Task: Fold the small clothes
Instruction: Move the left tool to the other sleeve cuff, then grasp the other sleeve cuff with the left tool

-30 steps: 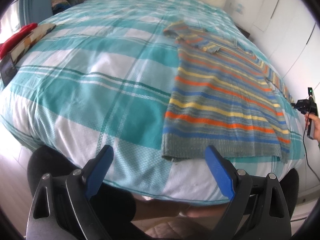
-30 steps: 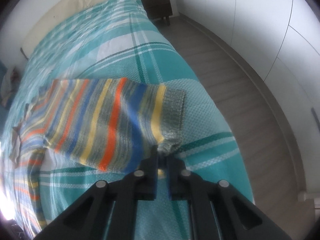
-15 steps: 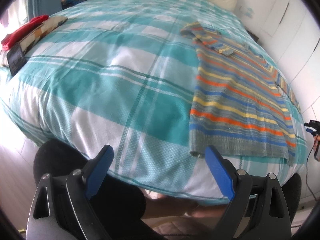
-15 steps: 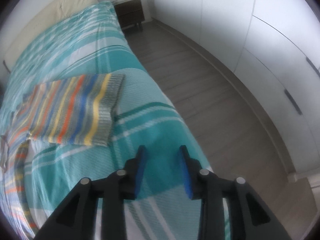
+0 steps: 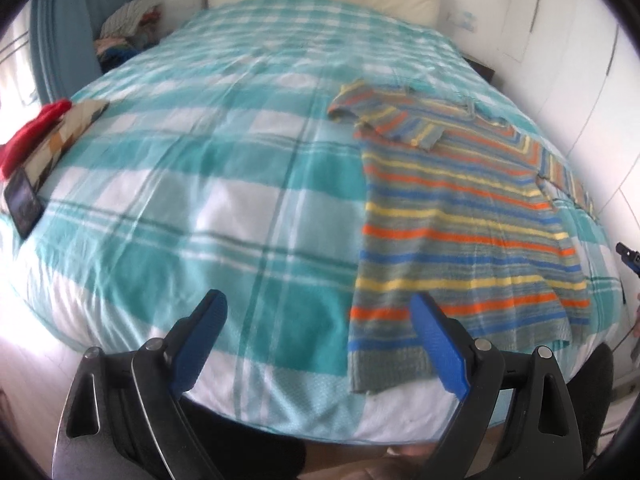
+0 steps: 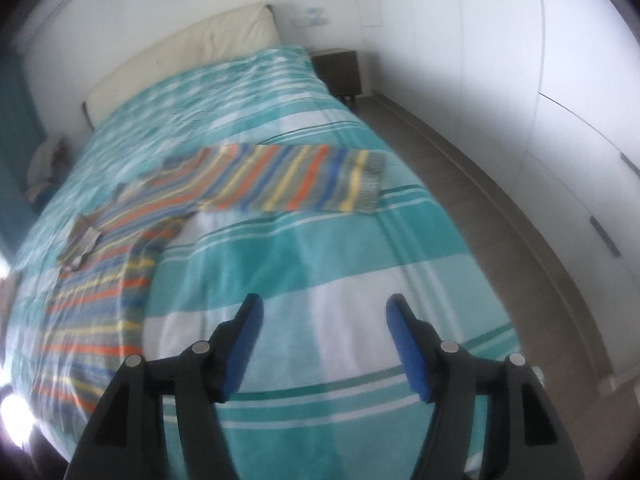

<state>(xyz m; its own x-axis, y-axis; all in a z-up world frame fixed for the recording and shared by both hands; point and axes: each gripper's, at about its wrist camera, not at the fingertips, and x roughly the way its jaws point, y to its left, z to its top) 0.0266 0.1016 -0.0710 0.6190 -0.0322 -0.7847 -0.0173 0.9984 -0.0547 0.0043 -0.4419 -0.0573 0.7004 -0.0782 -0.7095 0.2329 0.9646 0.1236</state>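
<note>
I hold two claws over a bed covered in a teal and white checked spread. My left claw is spread wide and grips nothing; its blue pads hang above the near edge of the bed. My right claw is also spread wide and grips nothing, its pads over bare spread near the bed's right edge.

A striped sweater lies flat on the right half of the bed, hem toward the near edge. Its bands are grey, blue, orange and yellow. In the left view, my right pad overlaps the hem. One sleeve is folded across the chest at the far end. The other sleeve lies straight out toward the bed's right edge, its cuff close to that edge, well ahead of my right claw.

At the bed's left edge sit a red cloth on a patterned cushion, and just nearer, a dark phone. A cream headboard stands at the far end. White wardrobe doors line the right wall, with a dark nightstand beside the headboard.
</note>
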